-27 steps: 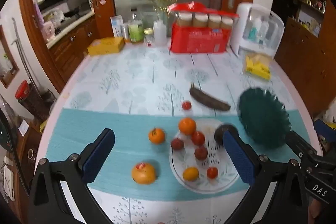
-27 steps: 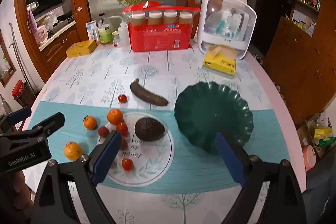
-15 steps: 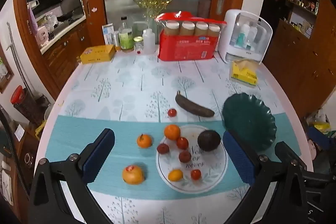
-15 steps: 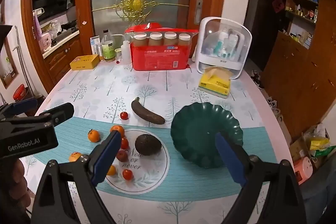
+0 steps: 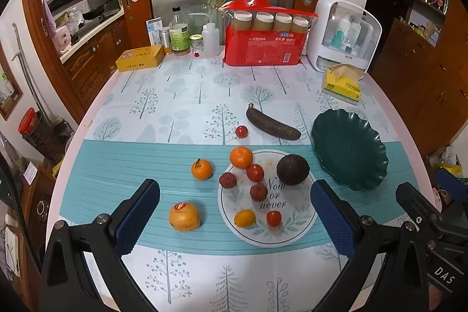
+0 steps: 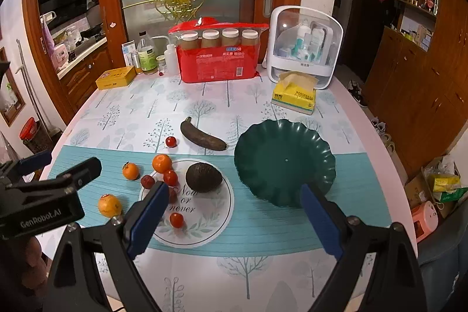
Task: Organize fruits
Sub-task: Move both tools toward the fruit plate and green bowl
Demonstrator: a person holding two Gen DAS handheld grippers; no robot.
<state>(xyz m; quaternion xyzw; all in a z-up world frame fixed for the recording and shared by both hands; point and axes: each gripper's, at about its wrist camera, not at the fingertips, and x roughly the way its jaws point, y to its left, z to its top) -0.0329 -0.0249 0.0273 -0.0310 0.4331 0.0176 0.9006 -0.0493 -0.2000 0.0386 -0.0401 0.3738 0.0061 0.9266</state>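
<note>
Left wrist view: your left gripper point(image 5: 234, 212) and right gripper point(image 6: 234, 218) gape wide, empty, while the banana point(image 5: 272, 126) lies beyond the white plate point(image 5: 295, 227), stem far-left, tip near-right.

- Round table point(image 5: 87, 122), tree-print cloth with a teal band across the near part.
- On teal band: white printed plate point(image 5: 295, 221), green scalloped plate point(image 5: 351, 154), two oranges point(image 5: 201, 169) left of the white plate.
- Mid-cloth: dark banana point(image 5: 272, 127), cherry tomato point(image 5: 241, 131) just beside it.
- Far edge: yellow tin point(image 5: 139, 58), bottles point(image 5: 179, 34), red cup pack point(image 5: 263, 48), white organiser point(image 5: 345, 34), tissue pack point(image 5: 343, 85).
</note>
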